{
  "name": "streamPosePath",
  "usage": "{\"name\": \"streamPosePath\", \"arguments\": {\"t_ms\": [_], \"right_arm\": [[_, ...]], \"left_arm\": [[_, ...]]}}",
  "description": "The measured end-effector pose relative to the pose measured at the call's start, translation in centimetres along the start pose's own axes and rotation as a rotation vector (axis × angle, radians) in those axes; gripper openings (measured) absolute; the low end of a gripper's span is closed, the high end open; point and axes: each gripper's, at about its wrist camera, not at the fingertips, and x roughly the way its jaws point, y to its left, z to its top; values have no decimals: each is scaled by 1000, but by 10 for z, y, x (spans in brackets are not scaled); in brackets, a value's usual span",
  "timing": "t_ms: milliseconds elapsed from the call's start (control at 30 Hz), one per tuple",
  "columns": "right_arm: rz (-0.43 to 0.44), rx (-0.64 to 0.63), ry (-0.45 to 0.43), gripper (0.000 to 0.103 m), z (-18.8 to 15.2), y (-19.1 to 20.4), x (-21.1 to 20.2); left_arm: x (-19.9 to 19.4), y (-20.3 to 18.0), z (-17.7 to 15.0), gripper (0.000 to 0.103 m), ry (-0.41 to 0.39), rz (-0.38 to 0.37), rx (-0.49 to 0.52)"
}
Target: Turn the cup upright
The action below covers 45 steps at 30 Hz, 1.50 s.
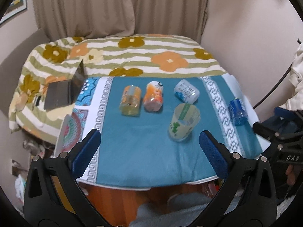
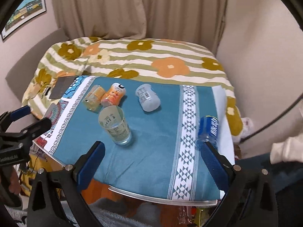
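A clear plastic cup with green print (image 1: 183,122) (image 2: 115,126) stands upright, mouth up, on the teal towel (image 1: 147,147) (image 2: 151,151). Four other cups lie on their sides: a yellow one (image 1: 130,100) (image 2: 94,97), an orange one (image 1: 153,98) (image 2: 113,95), a white one (image 1: 186,91) (image 2: 147,97) and a blue one (image 1: 237,111) (image 2: 208,130). My left gripper (image 1: 150,140) is open and empty above the towel's near edge. My right gripper (image 2: 151,151) is open and empty, its right finger just in front of the blue cup.
A laptop (image 1: 64,90) (image 2: 61,87) sits half open on the flowered quilt (image 1: 132,56) (image 2: 142,60) at the left. Beige curtains (image 1: 121,7) hang behind the bed. The small table's front edge (image 2: 161,198) is near me, with clutter below.
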Motion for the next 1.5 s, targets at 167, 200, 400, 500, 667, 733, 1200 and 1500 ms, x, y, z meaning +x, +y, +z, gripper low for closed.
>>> {"name": "streamPosePath", "arguments": {"t_ms": [167,200,400,500,667,733,1200,1500], "right_arm": [[-57,55,-4,101,-6,1,-6],[-62,65,-4,101,-8,2,-6],[-71,99,-6,101,-14,3,-8],[-73,104,-12,101,-14,5,-10],[-70,113,-11,101,-15,4,-11],[-72,114,-12,101,-15,4,-11],[-66,149,-18,101,-16,-2,-15],[-60,148,-18,101,-15,-2,-15]], "left_arm": [[-3,6,-8,103,-4,17,4],[-4,7,-8,103,-8,19,5],[-6,9,-11,103,-19,9,8],[-6,6,-9,103,-27,6,16],[-6,2,-7,103,-28,-5,21],[-6,1,-7,103,-29,-6,23],[-9,-2,-4,103,-37,-5,36],[-10,-2,-3,103,-40,-3,36]]}}
